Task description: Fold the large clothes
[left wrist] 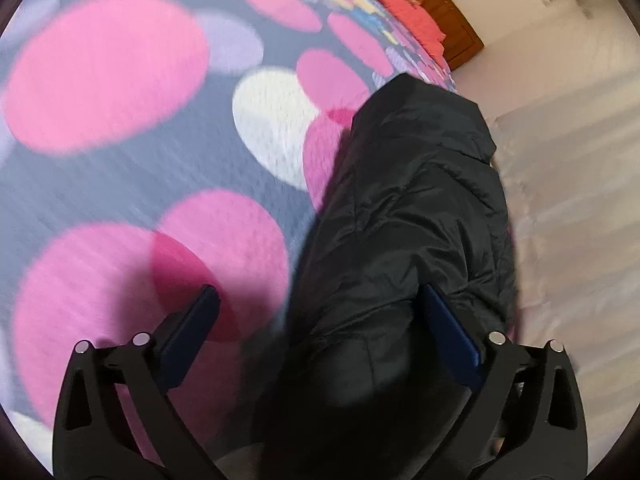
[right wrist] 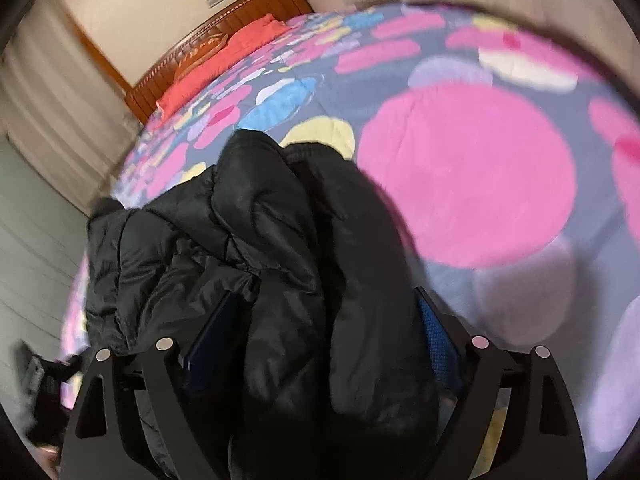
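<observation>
**Black puffer jacket bunched at the bed's edge, both sets of fingers spread**

The black puffer jacket (left wrist: 416, 208) lies on a bed covered with a grey bedspread (left wrist: 120, 184) printed with big pink, white, lilac and yellow dots. It sits near the side edge of the bed, close to the pale floor (left wrist: 568, 184), and well apart from the coral pillows (right wrist: 224, 64) and wooden headboard (right wrist: 240, 12) at the far end.

The left gripper (left wrist: 320, 304) has its 2 fingers spread wide. One blue pad stands over the bedspread, clear of the cloth; the other sits against or just beside the jacket's flank, and nothing is squeezed. The right gripper (right wrist: 328, 308) is also released: a thick roll of the jacket lies between its 2 fingers, but the pads do not appear to press on it.

As for progress, the jacket looks gathered into a long, narrow bundle, so some folding seems to have been done. From the right wrist view, though, it is lumpy and uneven, with a bulging heap on the left and no flat, squared layers. I would judge the job partway: the bundle probably needs smoothing and at least 1 more fold across its length. Sleeves and hood cannot be told apart.
</observation>
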Tool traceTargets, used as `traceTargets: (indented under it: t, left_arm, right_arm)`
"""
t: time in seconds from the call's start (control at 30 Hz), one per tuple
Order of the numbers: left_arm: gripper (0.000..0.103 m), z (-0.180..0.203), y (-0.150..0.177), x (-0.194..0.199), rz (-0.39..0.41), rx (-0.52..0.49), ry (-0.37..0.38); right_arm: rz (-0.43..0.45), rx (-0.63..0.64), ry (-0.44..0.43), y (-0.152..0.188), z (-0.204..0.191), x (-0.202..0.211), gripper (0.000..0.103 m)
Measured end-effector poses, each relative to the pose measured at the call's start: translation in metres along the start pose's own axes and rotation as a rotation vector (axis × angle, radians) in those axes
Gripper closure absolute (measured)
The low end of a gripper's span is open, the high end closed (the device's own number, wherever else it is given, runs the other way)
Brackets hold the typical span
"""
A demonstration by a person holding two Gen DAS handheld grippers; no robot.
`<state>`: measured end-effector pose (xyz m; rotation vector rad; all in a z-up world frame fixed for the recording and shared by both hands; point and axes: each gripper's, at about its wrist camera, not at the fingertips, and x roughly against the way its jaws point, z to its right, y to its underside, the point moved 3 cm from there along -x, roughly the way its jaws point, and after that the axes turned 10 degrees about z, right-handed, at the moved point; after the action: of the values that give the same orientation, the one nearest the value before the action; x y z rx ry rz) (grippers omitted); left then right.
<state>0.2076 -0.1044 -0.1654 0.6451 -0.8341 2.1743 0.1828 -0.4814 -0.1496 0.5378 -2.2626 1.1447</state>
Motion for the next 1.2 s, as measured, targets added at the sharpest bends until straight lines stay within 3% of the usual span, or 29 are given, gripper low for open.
traceTargets:
  t: [0.1,0.3,0.33,0.4,0.43,0.57,0.67,0.93,1.2]
  left_arm:
    - [0.002,0.002,0.000,-0.007,0.005,0.013,0.028]
    - [0.002,0.014,0.000,-0.025,-0.047,-0.017,0.084]
    - [0.004,0.017,0.001,-0.027,-0.058,-0.034,0.095]
    - [0.017,0.023,0.004,-0.028,-0.066,-0.059,0.115]
    - [0.026,0.025,0.004,-0.028,-0.068,-0.061,0.136]
    - [0.034,0.034,0.007,-0.026,-0.065,-0.092,0.132]
    - [0.040,0.041,0.004,-0.020,-0.070,-0.129,0.144]
    - [0.043,0.031,-0.031,0.012,-0.033,-0.166,0.184]
    - [0.043,-0.012,-0.080,0.047,0.034,-0.143,0.152]
  right_arm:
    - [0.015,-0.052,-0.042,0.002,0.004,-0.004,0.014]
    - [0.008,-0.020,-0.061,0.005,-0.007,-0.009,0.017]
    - [0.004,-0.015,-0.066,0.006,-0.008,-0.010,0.020]
    - [-0.009,-0.004,-0.074,0.007,-0.011,-0.010,0.031]
    - [-0.017,-0.016,-0.095,0.010,-0.014,-0.011,0.043]
    - [-0.004,-0.027,-0.108,0.012,-0.019,-0.006,0.061]
    - [0.022,-0.003,-0.093,0.013,-0.028,0.003,0.068]
    - [0.032,0.005,-0.152,0.025,-0.072,0.007,0.071]
    - [-0.018,0.033,-0.253,0.041,-0.144,-0.026,0.071]
